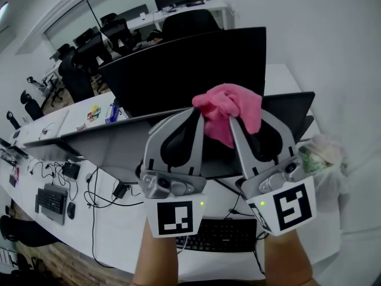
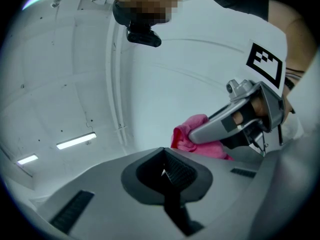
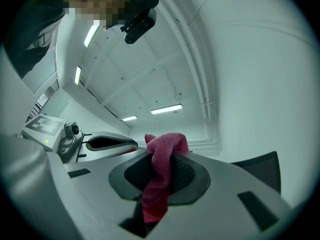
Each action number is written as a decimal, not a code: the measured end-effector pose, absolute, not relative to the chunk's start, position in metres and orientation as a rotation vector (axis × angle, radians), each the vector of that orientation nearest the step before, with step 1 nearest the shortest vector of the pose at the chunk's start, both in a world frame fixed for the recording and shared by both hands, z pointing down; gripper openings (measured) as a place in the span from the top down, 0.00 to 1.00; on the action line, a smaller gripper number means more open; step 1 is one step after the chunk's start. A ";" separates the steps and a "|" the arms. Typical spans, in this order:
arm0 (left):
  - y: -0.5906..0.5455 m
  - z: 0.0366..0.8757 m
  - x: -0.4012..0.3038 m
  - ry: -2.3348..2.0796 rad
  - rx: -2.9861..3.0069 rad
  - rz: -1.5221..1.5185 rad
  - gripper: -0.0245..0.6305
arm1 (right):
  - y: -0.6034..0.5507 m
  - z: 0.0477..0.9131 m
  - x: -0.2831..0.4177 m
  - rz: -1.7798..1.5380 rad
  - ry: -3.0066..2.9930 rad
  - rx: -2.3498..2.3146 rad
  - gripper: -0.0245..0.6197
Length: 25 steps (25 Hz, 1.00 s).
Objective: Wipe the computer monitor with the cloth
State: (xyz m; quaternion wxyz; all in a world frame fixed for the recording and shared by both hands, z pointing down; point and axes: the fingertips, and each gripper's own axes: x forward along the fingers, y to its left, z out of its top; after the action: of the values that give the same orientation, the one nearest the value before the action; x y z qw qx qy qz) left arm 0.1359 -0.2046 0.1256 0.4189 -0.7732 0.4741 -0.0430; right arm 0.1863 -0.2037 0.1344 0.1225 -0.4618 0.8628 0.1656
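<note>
Pinching pink cloth (image 1: pixel 228 105) in right gripper (image 1: pixel 234 123), near black monitor (image 1: pixel 178 70)

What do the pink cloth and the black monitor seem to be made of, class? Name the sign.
Pink cloth: soft fabric, likely microfibre or terry; it has a fuzzy nap and limp folds. Black monitor: hard, smooth, dull panel, probably plastic; it looks flat with little glare.

The crumpled terry cloth (image 1: pixel 226 107) is pink, the flat computer monitor (image 1: pixel 178 70) black. The plastic left tongs (image 1: pixel 198 114) and right tongs (image 1: pixel 233 122) are grey, with black-on-white square markers
</note>
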 end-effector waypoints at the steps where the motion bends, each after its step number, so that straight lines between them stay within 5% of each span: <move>1: -0.205 0.126 0.140 1.188 -1.942 -0.109 0.95 | -0.204 0.134 0.190 0.486 2.518 -1.349 0.86; 25: -0.209 0.128 0.278 1.080 -2.067 -0.025 0.95 | -0.215 0.143 0.313 0.522 2.439 -1.547 0.86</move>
State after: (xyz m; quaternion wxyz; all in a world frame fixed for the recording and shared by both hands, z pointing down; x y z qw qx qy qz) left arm 0.2776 -0.2086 0.1285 0.3935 -0.8148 0.4257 -0.0100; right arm 0.3126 -0.2146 0.1428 0.1029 -0.5243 0.8266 0.1767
